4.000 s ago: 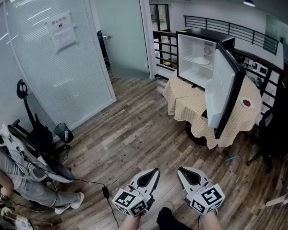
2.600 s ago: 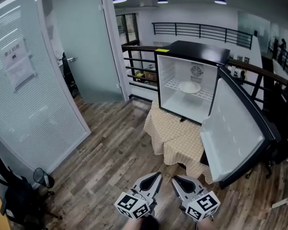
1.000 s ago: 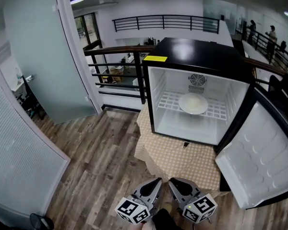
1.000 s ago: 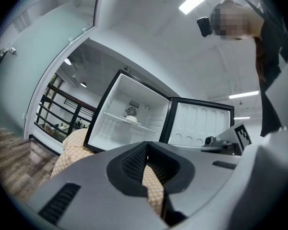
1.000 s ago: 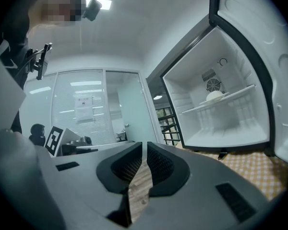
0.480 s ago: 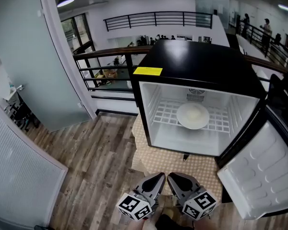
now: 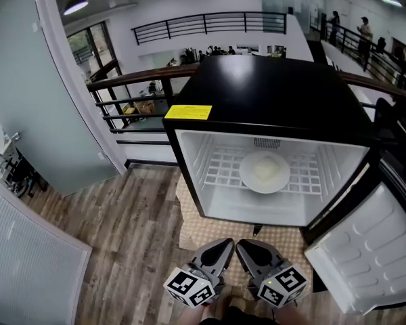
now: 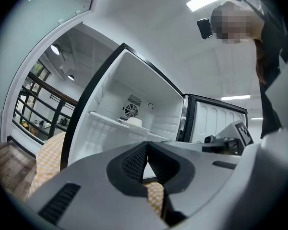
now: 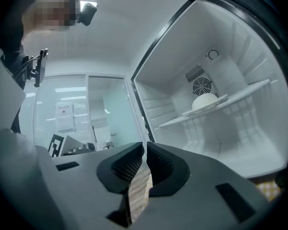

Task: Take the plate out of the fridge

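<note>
Both grippers sit low and close together in the head view, side by side and pointing level at the open fridge (image 7: 271,87); the left gripper (image 7: 223,245) has its jaws pressed together with nothing between them, as the left gripper view (image 8: 146,145) shows the dark ribbed pads meeting at the tips; the right gripper (image 7: 244,246) is likewise clenched and empty, its pads touching in the right gripper view (image 9: 145,146); the plate (image 7: 265,171) lies ahead of both grippers and above their level, well apart from either, inside the fridge on the white wire shelf (image 7: 216,168); seen from the left gripper it stands beyond the tips and slightly to the left (image 8: 129,123), seen from the right gripper it is beyond the tips, up and to the right (image 9: 209,102); a pale rounded thing rests on the plate, and what it is cannot be told; a round fan vent (image 9: 201,86) is in the back wall just behind the plate; the fridge door (image 7: 365,249) hangs wide open to the right of the right gripper; the fridge stands on a table under a checked cloth (image 7: 210,232), whose near edge lies just ahead of the gripper tips; a yellow label (image 7: 188,112) sits on the fridge's black top at the front corner, ahead and left of the left gripper
</note>
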### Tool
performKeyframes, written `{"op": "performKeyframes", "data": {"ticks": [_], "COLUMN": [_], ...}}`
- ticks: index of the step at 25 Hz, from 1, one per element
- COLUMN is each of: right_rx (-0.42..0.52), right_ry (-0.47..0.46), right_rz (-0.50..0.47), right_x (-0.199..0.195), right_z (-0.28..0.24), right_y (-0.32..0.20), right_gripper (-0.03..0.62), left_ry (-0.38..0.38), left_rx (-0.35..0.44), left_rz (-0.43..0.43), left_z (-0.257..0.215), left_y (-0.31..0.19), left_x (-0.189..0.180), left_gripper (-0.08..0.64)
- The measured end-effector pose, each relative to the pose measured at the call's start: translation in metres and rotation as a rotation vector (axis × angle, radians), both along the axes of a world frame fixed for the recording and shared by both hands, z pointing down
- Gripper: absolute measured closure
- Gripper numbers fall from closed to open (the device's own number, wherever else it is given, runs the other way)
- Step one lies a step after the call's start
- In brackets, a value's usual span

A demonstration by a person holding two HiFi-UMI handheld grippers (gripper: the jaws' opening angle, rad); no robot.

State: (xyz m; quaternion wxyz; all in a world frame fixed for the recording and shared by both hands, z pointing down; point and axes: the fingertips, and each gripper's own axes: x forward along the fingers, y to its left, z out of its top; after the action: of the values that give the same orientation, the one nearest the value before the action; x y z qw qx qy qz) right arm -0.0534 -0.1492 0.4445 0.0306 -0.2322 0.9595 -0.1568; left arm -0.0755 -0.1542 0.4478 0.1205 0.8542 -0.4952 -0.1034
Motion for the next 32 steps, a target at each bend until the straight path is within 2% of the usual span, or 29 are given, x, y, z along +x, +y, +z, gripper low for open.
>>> {"op": "performKeyframes", "data": {"ticks": [11,25,29,32], "right_rx": [-0.106,-0.217,-0.291,-0.372], "right_ry": [-0.076,-0.162,-0.217,-0.293], "right_rz": [0.12,0.346,0.434,0.502], "right_x": [0.014,0.02,0.032,0.046], "right_z": [0.001,-0.008,-0.006,-0.008], "right_y": [-0.033,-0.081,-0.097,-0.111], "right_gripper": [0.543,0.543,0.541,0.541], "left_ry": [0.001,-0.009,-0.003,0.005], "left_rx": [-0.016,-0.006,-0.008,-0.009], "left_rz": [0.096,0.261,0.29,0.299], "left_z": [0.0,-0.011,-0.01,-0.01], "left_y": [-0.03,-0.076,-0.084,-0.09], "left_x": [0.015,0.018,0.017,0.015], "left_gripper": [0.551,0.551,0.551,0.551]}}
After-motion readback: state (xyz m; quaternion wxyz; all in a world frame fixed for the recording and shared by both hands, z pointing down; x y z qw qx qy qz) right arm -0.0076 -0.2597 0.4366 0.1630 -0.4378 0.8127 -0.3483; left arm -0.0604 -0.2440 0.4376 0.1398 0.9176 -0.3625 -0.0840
